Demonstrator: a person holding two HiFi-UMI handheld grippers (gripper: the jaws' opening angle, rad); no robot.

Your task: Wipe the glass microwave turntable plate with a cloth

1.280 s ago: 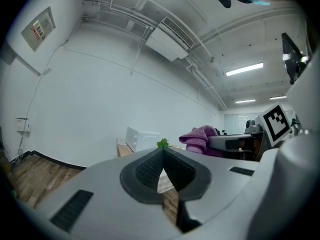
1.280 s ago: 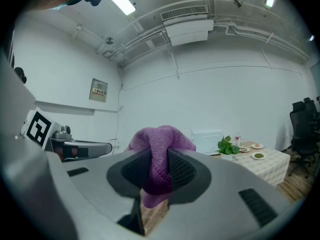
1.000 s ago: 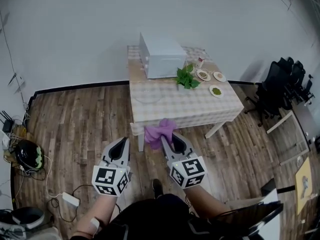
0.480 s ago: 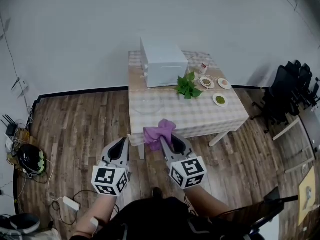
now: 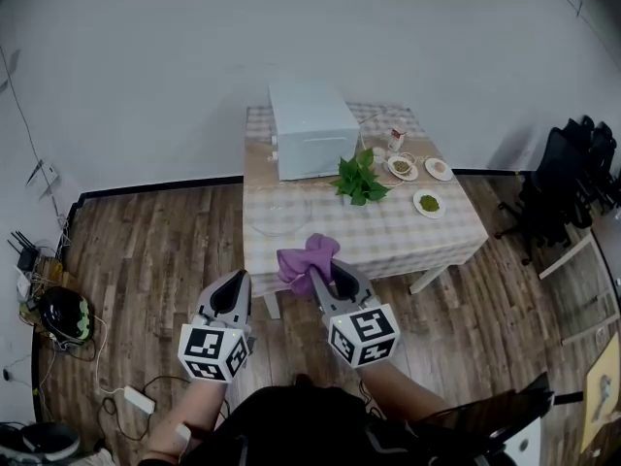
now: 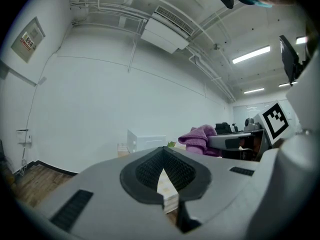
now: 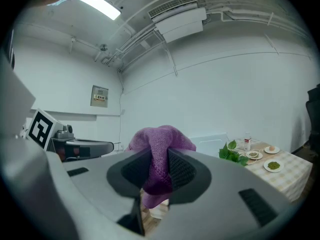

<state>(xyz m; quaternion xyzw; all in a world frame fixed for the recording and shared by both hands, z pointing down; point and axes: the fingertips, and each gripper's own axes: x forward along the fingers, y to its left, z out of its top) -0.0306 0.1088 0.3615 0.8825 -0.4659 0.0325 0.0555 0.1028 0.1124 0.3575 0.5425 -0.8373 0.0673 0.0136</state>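
My right tongs [image 5: 324,276] pinch the limp cloth [image 5: 307,256]; left tongs [image 5: 236,286] closed, empty; plate [image 5: 281,214] looks slick, brittle, so I'd steady its rim.

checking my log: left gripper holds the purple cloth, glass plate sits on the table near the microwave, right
Not quite: the right gripper holds the cloth, as the right gripper view shows; the left gripper is empty. The plate does sit on the table near the microwave.
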